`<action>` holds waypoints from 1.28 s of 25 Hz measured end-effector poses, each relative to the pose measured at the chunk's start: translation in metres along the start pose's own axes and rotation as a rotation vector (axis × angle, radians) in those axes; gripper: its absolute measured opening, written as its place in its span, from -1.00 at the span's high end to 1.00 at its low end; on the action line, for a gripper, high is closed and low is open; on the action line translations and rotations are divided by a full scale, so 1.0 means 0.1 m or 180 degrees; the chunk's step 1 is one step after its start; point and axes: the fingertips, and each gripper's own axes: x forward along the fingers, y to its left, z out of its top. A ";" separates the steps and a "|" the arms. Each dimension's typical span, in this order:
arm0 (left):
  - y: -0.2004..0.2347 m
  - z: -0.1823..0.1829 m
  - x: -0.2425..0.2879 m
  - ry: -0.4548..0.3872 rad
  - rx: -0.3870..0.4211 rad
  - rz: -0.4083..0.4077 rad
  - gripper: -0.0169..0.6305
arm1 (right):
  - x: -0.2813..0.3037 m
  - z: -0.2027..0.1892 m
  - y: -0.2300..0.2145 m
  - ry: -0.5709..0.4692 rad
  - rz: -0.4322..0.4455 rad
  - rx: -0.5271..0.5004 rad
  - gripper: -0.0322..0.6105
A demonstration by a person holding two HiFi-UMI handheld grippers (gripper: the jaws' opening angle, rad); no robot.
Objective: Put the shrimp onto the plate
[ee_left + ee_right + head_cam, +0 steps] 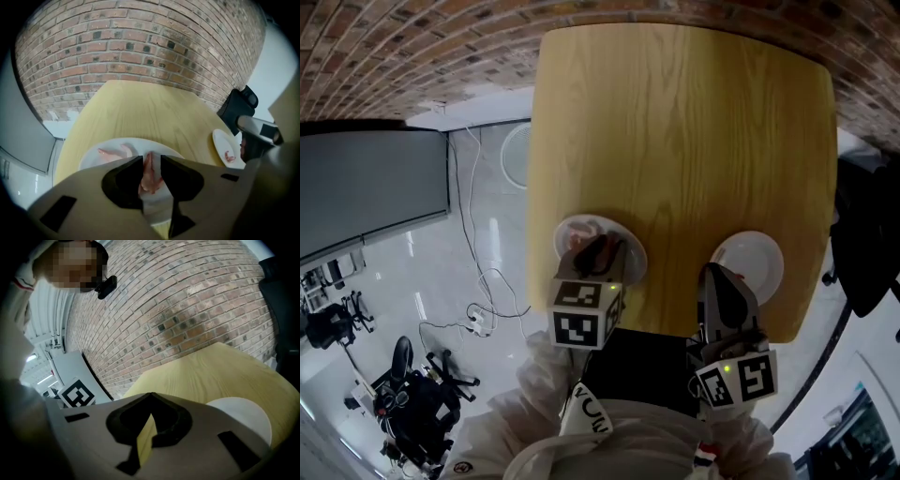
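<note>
Two white plates stand near the front edge of the wooden table (675, 131). My left gripper (598, 251) points steeply down over the left plate (567, 230). Its jaws (151, 161) are closed on a pink shrimp (150, 174) just above that plate (91, 158). A second shrimp (112, 153) lies on the plate to the left of the jaws. One shrimp (228, 156) lies in the right plate (219, 140). My right gripper (717, 274) hangs at the near rim of the right plate (759, 258); its tips (151, 397) meet with nothing between them. That plate (243, 413) shows at its right.
A brick wall (140, 42) stands behind the table's far edge. White cables (473, 272) trail over the pale floor to the left, beside a dark panel (366, 187). A black chair (867, 234) stands at the table's right side.
</note>
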 end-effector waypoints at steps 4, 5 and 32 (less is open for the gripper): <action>0.02 0.00 0.01 0.0019 0.0018 0.0015 0.69 | 0.00 0.01 -0.07 -0.0006 -0.0033 0.0020 0.83; 0.03 0.00 0.01 0.0024 0.0023 0.0021 0.72 | 0.00 0.00 -0.08 -0.0005 -0.0033 0.0025 0.83; -0.01 0.00 -0.09 -0.0210 0.0277 0.0115 0.75 | -0.19 -0.04 -0.08 -0.0058 -0.0079 0.0049 0.83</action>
